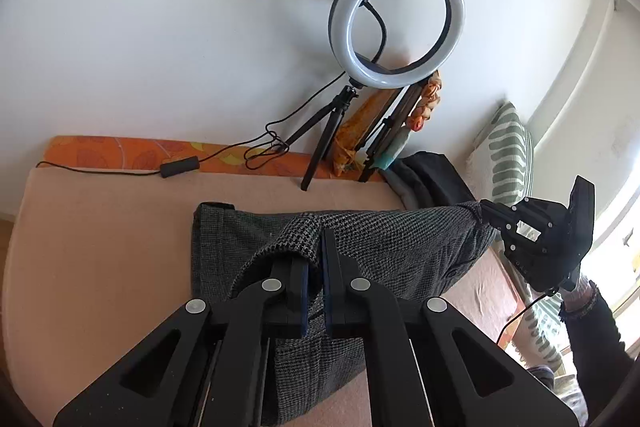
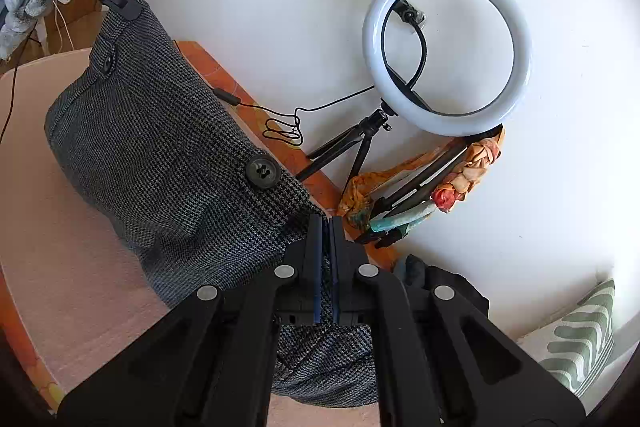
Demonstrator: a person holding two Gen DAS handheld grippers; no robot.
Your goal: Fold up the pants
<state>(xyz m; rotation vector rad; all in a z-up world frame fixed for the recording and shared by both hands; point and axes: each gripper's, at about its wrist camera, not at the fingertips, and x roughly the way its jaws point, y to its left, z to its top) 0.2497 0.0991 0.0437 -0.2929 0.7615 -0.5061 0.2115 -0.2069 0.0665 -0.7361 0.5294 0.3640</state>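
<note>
Pinching grey houndstooth pants (image 1: 360, 239) w/ both grippers: left gripper (image 1: 316, 263) clamped tight on one fabric edge, right gripper (image 2: 325, 251) closed on waistband near button (image 2: 262, 172). Holding pants partly lifted over pink blanket (image 1: 100, 227) on bed, rest draping down. Looking early: no finished fold showing yet, folding & flattening remaining.

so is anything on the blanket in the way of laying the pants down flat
Nothing visible blocks it. Both tools, left and right, already pinch the grey houndstooth pants, and the pink blanket beneath looks bare. The ring light tripod and its cable stand at the far edge, by the wall.
</note>
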